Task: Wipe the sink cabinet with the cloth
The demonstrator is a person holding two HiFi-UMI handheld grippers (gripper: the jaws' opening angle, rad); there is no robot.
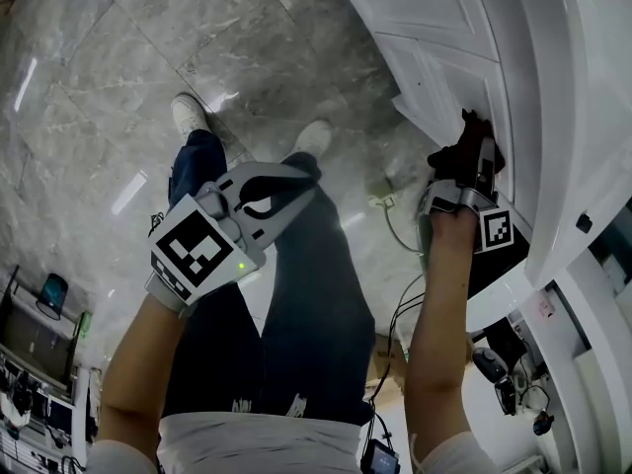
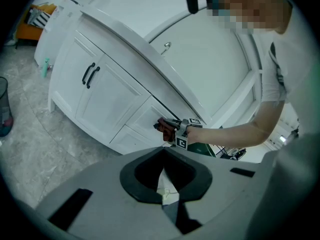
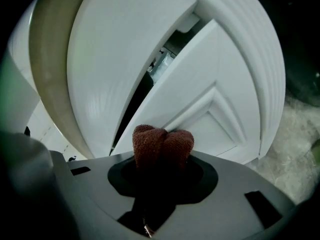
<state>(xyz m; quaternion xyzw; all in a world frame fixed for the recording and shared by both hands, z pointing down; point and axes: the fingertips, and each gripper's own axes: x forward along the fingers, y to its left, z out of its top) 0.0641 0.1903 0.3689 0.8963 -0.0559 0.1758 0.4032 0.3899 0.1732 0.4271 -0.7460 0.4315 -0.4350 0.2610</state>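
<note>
Cloth (image 3: 162, 141): reddish-brown and bunched, pinched in the jaws of the right gripper (image 3: 162, 160), its folded end pressed to a door (image 3: 210, 109) of the sink cabinet (image 3: 115, 59).
Left gripper (image 1: 284, 192): hangs over the person's legs, well apart from the cabinet, with its jaws pressed together on nothing.
Door: white and panelled; it seems a little ajar, with a dark gap along its edge.
Risk, door: pressure from a wipe would likely swing the loose door, so the cloth skates instead of rubbing.
Risk, grip: only a small wad projects. A hard stroke could drag it out of the pinch, or let the jaws scrape the paint.
Risk, footing: a cable (image 1: 395, 227) lies on the floor (image 1: 109, 77) near the cabinet's foot and could catch a shoe.
Surface: smooth white paint, with recessed mouldings that may hold dirt.
Room: glossy grey marbled floor; black handles (image 2: 89, 75) on the further doors.
</note>
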